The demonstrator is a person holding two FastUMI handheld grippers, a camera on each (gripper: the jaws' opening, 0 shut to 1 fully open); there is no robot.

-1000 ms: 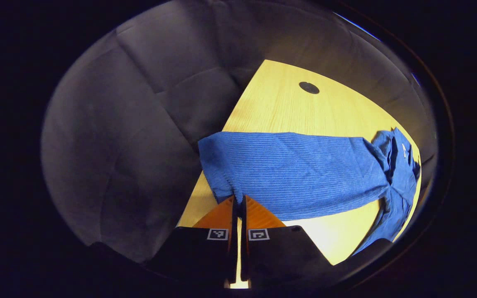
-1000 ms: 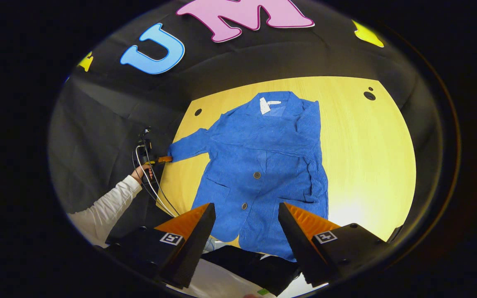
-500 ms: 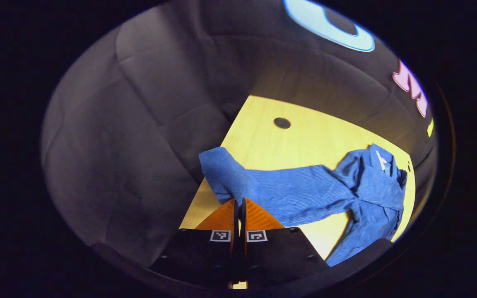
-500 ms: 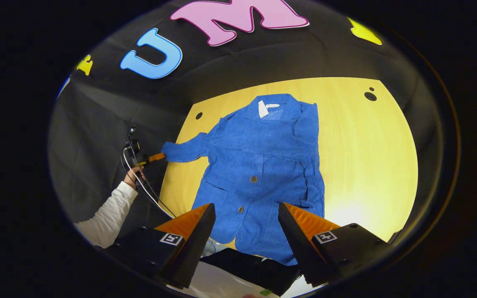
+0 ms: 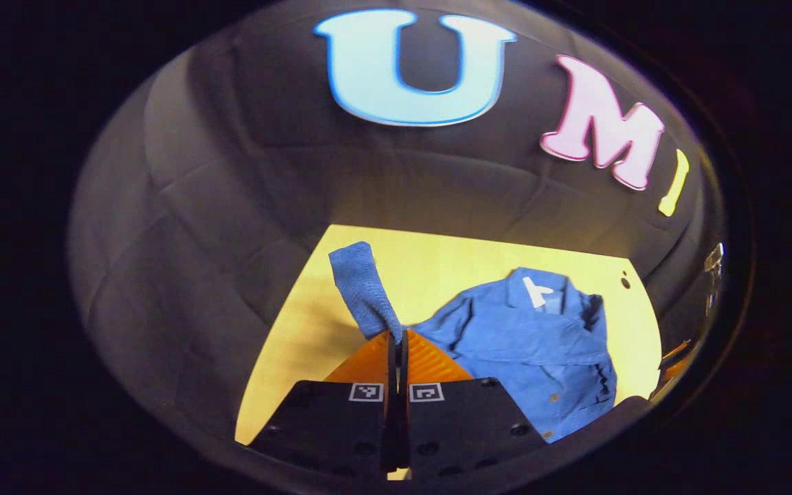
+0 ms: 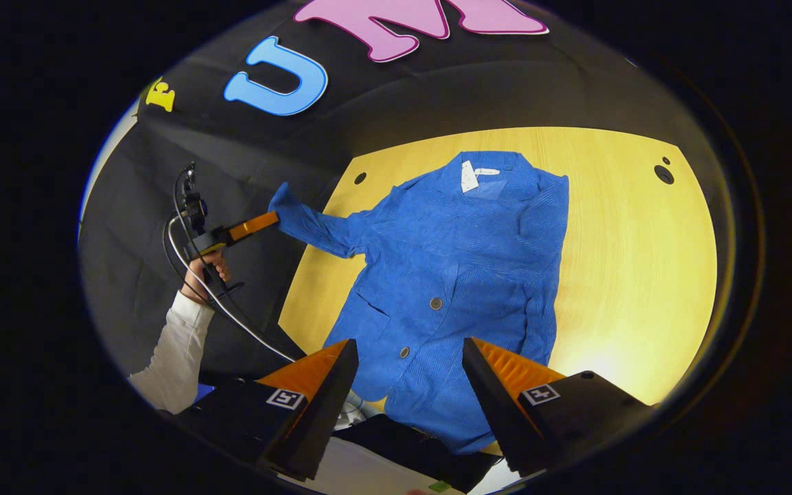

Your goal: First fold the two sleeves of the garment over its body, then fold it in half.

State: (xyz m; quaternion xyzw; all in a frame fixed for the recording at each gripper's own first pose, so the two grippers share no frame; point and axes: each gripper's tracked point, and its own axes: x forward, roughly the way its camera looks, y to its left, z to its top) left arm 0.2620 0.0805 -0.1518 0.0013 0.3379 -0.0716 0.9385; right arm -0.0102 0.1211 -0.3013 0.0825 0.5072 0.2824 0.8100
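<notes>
Yellow wood table (image 6: pixel 630 261) w/ cable holes, black cloth wall behind. From left: our left gripper (image 6: pixel 269 221), held by hand (image 6: pixel 207 271), is clamped on cuff of blue jacket's left sleeve (image 6: pixel 317 230), lifted off table, we judge so it can swing over body. Own view: fingers pressed together on cuff (image 5: pixel 368 295). Jacket (image 6: pixel 465 275) lies flat mid-table, collar toward wall; other sleeve already over body at right. Our right gripper (image 6: pixel 410 371) hovers at hem w/ fingers spread, holding nothing, prob. waiting for half-fold.
</notes>
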